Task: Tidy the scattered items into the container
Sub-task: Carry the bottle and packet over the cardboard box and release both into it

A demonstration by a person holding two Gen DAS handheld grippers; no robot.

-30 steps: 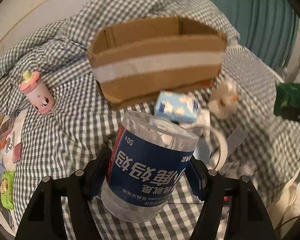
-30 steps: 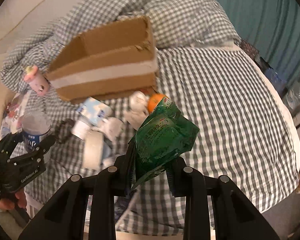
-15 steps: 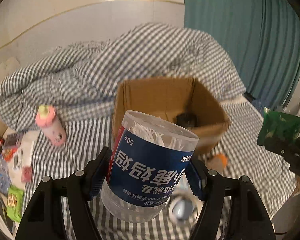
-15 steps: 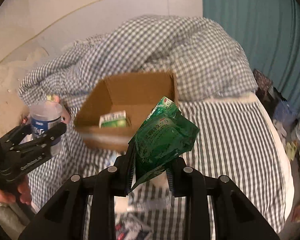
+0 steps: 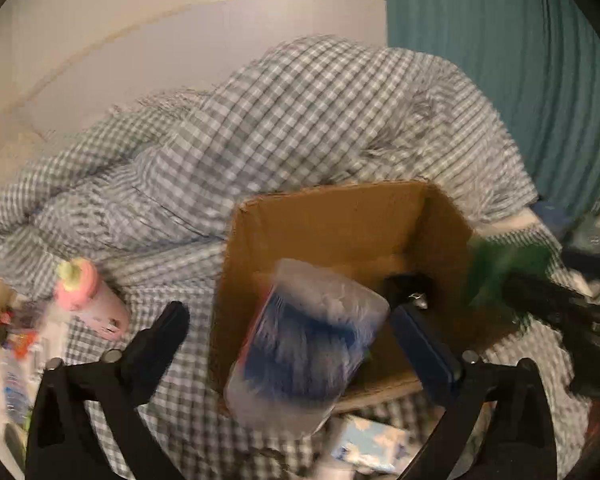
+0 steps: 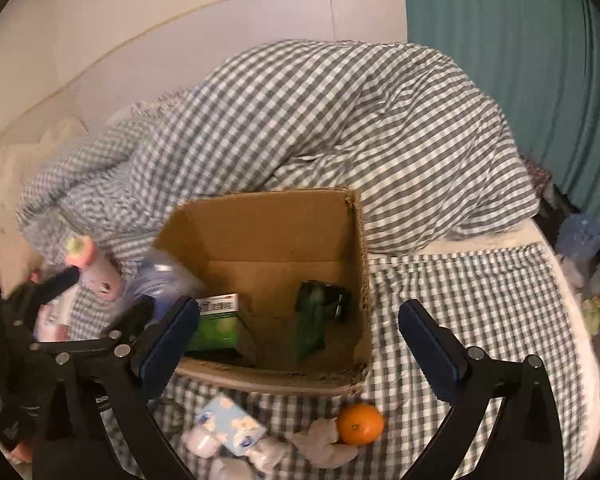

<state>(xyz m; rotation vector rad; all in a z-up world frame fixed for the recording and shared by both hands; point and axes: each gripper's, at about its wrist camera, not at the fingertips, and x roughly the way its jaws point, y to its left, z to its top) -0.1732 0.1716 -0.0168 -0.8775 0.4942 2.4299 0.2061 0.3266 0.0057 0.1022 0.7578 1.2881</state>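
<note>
The open cardboard box point(image 5: 340, 216) point(image 6: 268, 224) stands on the checked bedding. My left gripper point(image 5: 296, 340) is open; the clear tub with the blue label point(image 5: 304, 352) is blurred between its spread fingers, free of both, over the box's near left corner. My right gripper point(image 6: 296, 344) is open and empty above the box's near wall. The green packet point(image 6: 310, 320) is blurred inside the box, beside a dark item point(image 6: 338, 298) and a green carton point(image 6: 216, 324). In the left wrist view the packet point(image 5: 504, 268) is a green blur at the box's right side.
A pink bottle point(image 5: 94, 300) point(image 6: 96, 268) stands left of the box. An orange point(image 6: 360, 424), a blue-and-white tissue pack point(image 6: 230, 424) point(image 5: 370, 444) and crumpled white bits point(image 6: 324, 444) lie in front of it. A heaped checked duvet point(image 6: 320, 120) rises behind; a teal curtain point(image 6: 520, 60) hangs at right.
Both grippers have opened. The green packet has left my right gripper and dropped into the box. The blue-label tub has come free of my left gripper's fingers over the box.
</note>
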